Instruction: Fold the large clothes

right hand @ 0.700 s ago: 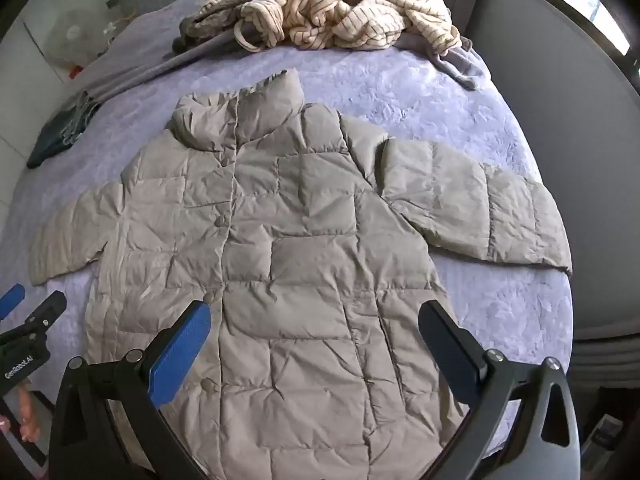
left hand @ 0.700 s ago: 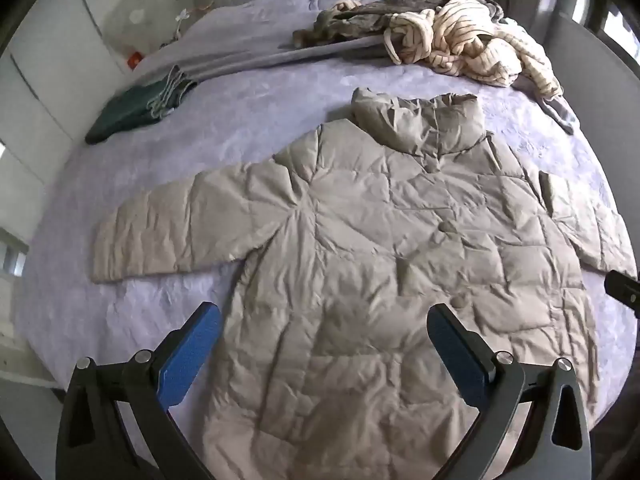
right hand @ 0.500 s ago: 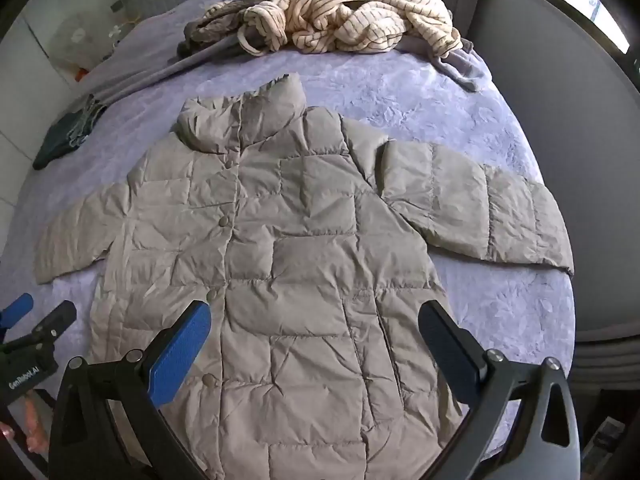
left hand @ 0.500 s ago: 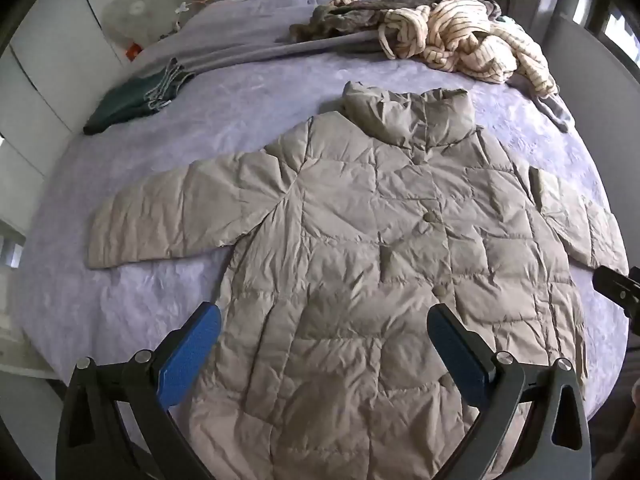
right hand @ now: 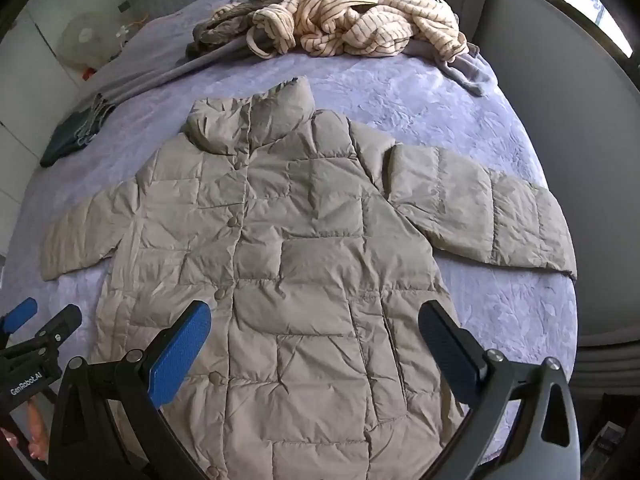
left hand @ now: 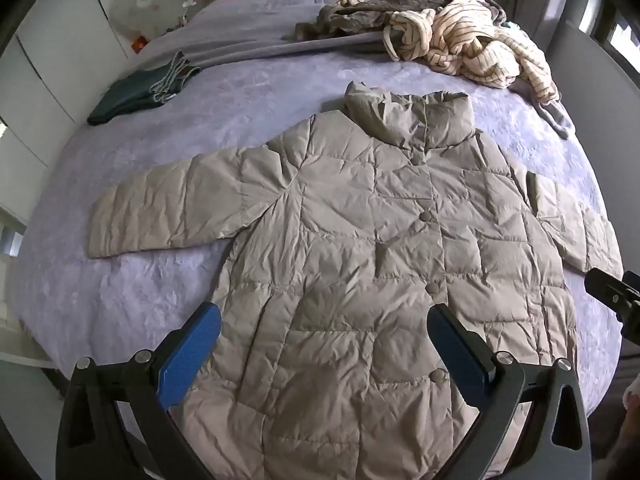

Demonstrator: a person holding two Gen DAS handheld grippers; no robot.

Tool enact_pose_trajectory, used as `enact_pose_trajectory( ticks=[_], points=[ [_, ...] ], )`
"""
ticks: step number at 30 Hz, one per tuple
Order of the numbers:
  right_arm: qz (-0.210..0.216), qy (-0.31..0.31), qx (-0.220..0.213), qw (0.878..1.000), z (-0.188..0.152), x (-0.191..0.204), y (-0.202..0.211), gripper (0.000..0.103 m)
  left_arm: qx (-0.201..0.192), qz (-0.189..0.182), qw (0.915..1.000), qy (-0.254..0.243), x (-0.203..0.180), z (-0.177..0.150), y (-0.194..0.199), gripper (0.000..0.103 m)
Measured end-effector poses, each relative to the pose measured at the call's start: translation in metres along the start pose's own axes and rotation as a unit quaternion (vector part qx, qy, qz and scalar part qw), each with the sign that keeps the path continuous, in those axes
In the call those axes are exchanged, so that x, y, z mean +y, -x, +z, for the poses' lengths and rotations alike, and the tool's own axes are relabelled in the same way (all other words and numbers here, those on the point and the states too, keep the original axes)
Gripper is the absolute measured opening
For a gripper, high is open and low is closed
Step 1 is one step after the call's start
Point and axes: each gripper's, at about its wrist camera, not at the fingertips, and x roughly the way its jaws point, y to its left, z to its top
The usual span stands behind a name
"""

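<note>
A beige quilted puffer coat (left hand: pixel 360 248) (right hand: pixel 304 264) lies flat and buttoned on the lilac bed, collar away from me, both sleeves spread out sideways. My left gripper (left hand: pixel 324 332) hovers above the coat's lower left part, open, blue pads wide apart with nothing between them. Over the lower right part my right gripper (right hand: pixel 316 332) hangs open too, holding nothing. The left gripper's tip (right hand: pixel 24 316) shows at the left edge of the right wrist view. Part of the right gripper (left hand: pixel 612 292) shows at the right edge of the left wrist view.
A heap of striped cream and brown clothes (left hand: pixel 448 36) (right hand: pixel 344 20) lies at the bed's far right. A folded dark green garment (left hand: pixel 140 96) (right hand: pixel 76 132) rests at the far left. The lilac bedspread (left hand: pixel 120 280) ends near me; a grey wall (right hand: pixel 560 92) borders the right.
Both views have shifted a little: the coat sits slightly lower and nearer in the frames. Both grippers remain open and the coat lies unchanged.
</note>
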Motion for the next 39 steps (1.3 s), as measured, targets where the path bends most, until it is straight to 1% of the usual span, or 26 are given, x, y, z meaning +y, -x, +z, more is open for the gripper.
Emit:
enact_pose_trajectory(
  ticks=[39],
  points=[
    [0.004,0.000,-0.001,1.000,0.0004,0.0023,0.0026,0.103,0.002,0.001,1.0000,0.003,-0.0026,-0.0004,0.0018,0.103]
  ],
)
